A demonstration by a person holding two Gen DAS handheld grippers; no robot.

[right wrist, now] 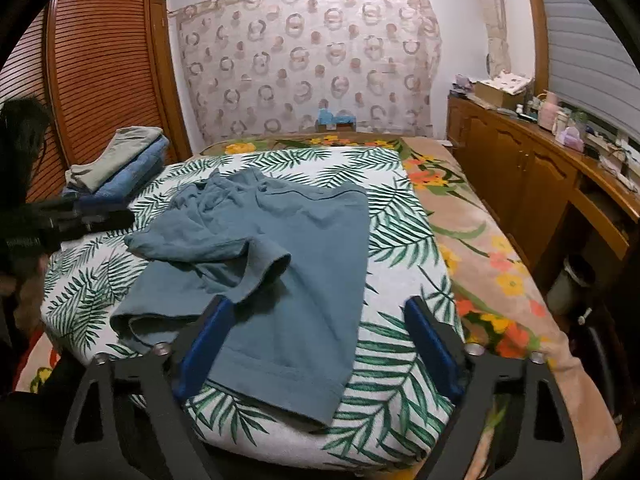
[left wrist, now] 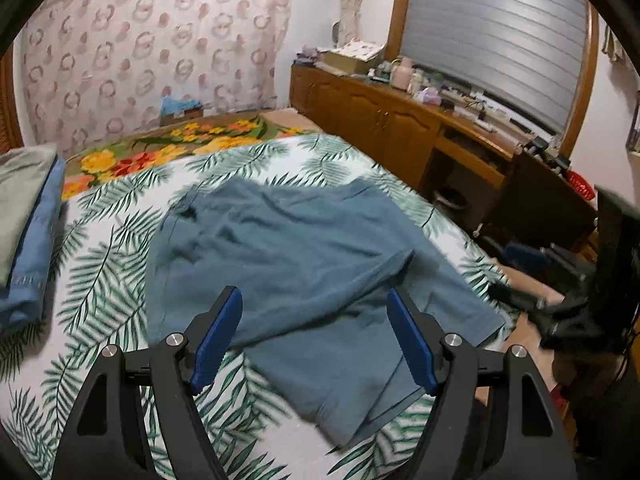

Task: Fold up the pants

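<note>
A pair of teal-blue shorts (right wrist: 280,248) lies on the palm-leaf bedspread (right wrist: 400,240) that covers the near part of the bed. One leg lies flat and points toward the right wrist camera, its hem near the bed's front edge. The other leg is flipped over onto the garment, its open cuff facing up and the cloth around it bunched and wrinkled. The waist end lies farther back, rumpled.

The left gripper (left wrist: 316,332) hovers over the shorts with its blue pads (left wrist: 218,340) standing wide apart; nothing is between them, and the cloth lies loose beneath. In the right wrist view it shows only as a dark blurred shape at the left edge of the bed.

The right gripper (right wrist: 316,344) is also spread wide, holding nothing. Its left pad sits over the flat leg near the hem and its right pad over bare bedspread; whether either touches the cloth cannot be told.

A stack of folded clothes (right wrist: 120,168) rests at the bed's far left corner, well apart from the shorts. A floral blanket (right wrist: 480,248) shows beyond and to the right of the bedspread, and a wooden cabinet (right wrist: 520,176) runs along the right wall
</note>
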